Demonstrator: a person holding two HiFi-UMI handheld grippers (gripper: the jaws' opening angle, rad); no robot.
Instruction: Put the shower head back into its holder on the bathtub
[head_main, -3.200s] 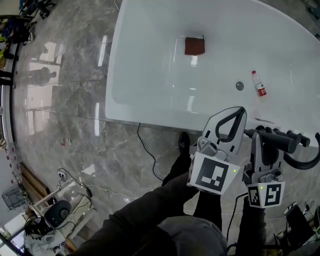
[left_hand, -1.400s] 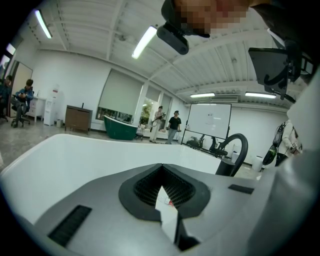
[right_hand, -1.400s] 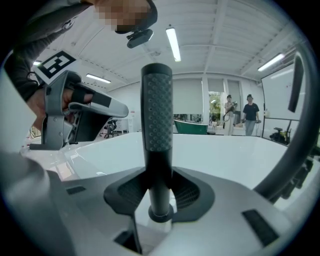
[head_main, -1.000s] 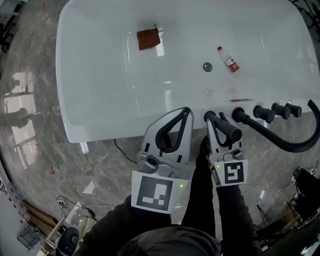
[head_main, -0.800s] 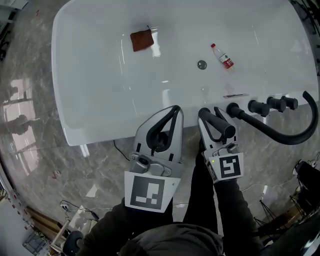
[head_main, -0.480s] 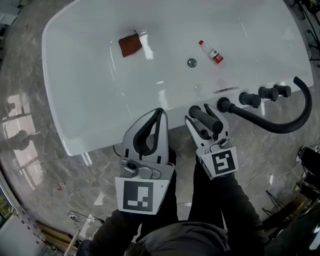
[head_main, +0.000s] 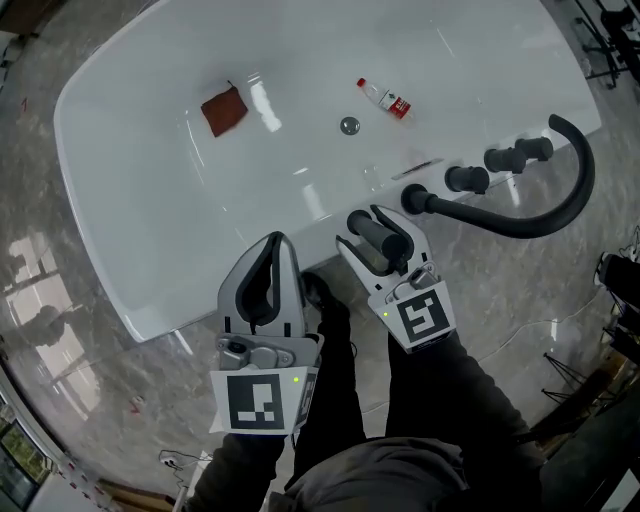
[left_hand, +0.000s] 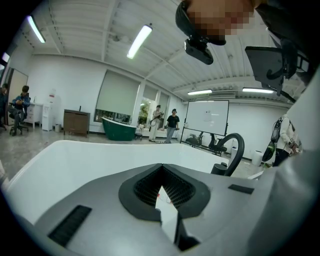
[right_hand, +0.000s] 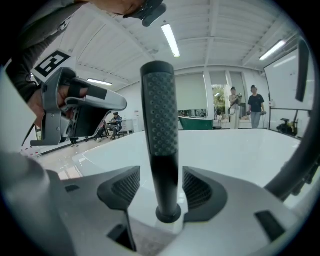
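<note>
our right gripper (head_main: 378, 232) has just been opening, jaws released around the black dimpled shower head (right_hand: 159, 125), upright in its holder (right_hand: 168, 215) on the near rim of the white bathtub (head_main: 150, 200); we should back straight off without nudging it; left gripper (head_main: 272, 250) clenched, empty

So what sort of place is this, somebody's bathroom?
Probably not a home bathroom; more likely a showroom or test hall. The white bathtub stands alone on a polished stone floor, and the left gripper view shows a green tub, a whiteboard and people standing about.
</note>
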